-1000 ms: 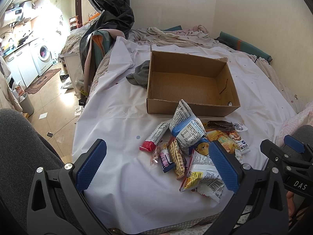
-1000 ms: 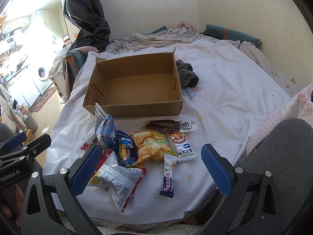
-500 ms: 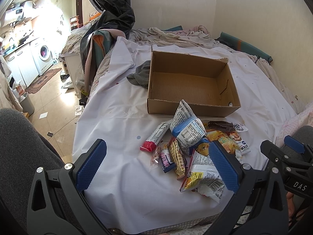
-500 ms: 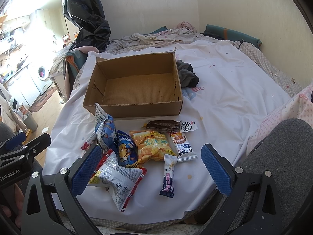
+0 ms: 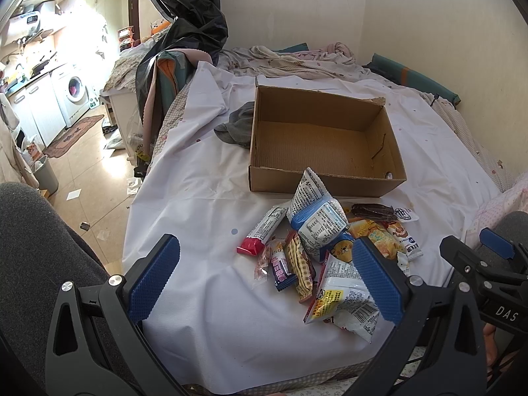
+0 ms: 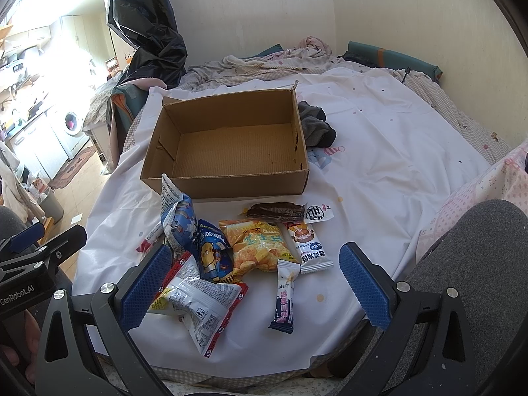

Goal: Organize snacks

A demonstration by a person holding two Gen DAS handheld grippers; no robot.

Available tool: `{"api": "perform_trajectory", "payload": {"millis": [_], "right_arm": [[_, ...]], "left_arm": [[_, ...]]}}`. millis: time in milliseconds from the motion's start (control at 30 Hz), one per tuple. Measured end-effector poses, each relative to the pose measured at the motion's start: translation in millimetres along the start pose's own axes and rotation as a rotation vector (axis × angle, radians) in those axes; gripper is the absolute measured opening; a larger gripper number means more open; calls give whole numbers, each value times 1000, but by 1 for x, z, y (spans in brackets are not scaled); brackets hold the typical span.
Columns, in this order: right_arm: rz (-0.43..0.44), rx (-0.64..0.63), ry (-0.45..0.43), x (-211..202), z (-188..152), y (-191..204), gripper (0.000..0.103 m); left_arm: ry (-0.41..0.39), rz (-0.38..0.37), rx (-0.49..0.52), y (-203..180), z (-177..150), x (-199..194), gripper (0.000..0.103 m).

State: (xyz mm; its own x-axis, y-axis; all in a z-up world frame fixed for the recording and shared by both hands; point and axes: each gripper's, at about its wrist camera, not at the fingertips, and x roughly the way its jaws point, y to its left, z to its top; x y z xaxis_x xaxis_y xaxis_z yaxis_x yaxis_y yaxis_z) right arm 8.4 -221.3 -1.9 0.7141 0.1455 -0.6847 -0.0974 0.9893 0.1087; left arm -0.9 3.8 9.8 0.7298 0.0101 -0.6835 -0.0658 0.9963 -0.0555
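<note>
An empty cardboard box (image 5: 321,138) (image 6: 231,145) stands open on the white sheet. In front of it lies a heap of snack packets: a blue-and-white bag (image 5: 315,219) (image 6: 176,221), a red-ended bar (image 5: 262,231), an orange chip bag (image 6: 257,246), a dark brown packet (image 6: 275,211), a white-and-red bag (image 6: 198,300) (image 5: 343,300) and a slim purple-ended bar (image 6: 285,293). My left gripper (image 5: 264,280) hangs open at the near edge, left of the heap. My right gripper (image 6: 254,283) is open above the near packets. Neither holds anything.
A grey cloth (image 5: 236,125) (image 6: 315,128) lies beside the box. Crumpled bedding (image 5: 290,61) is piled at the back by the wall. A black bag (image 5: 188,29) hangs over clothes at the left. The bed's left edge drops to a kitchen floor (image 5: 89,171).
</note>
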Motion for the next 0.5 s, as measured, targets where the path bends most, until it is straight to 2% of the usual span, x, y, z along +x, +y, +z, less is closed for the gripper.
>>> {"api": "perform_trajectory", "payload": {"millis": [233,500], "right_arm": [[13,17,5,0,2,-3,103],[114,127,108,21,26,-25,103]], "left_arm": [[6,-4,-4,3,2,-1,103],[120,-2,-28,9,11,20,103]]}}
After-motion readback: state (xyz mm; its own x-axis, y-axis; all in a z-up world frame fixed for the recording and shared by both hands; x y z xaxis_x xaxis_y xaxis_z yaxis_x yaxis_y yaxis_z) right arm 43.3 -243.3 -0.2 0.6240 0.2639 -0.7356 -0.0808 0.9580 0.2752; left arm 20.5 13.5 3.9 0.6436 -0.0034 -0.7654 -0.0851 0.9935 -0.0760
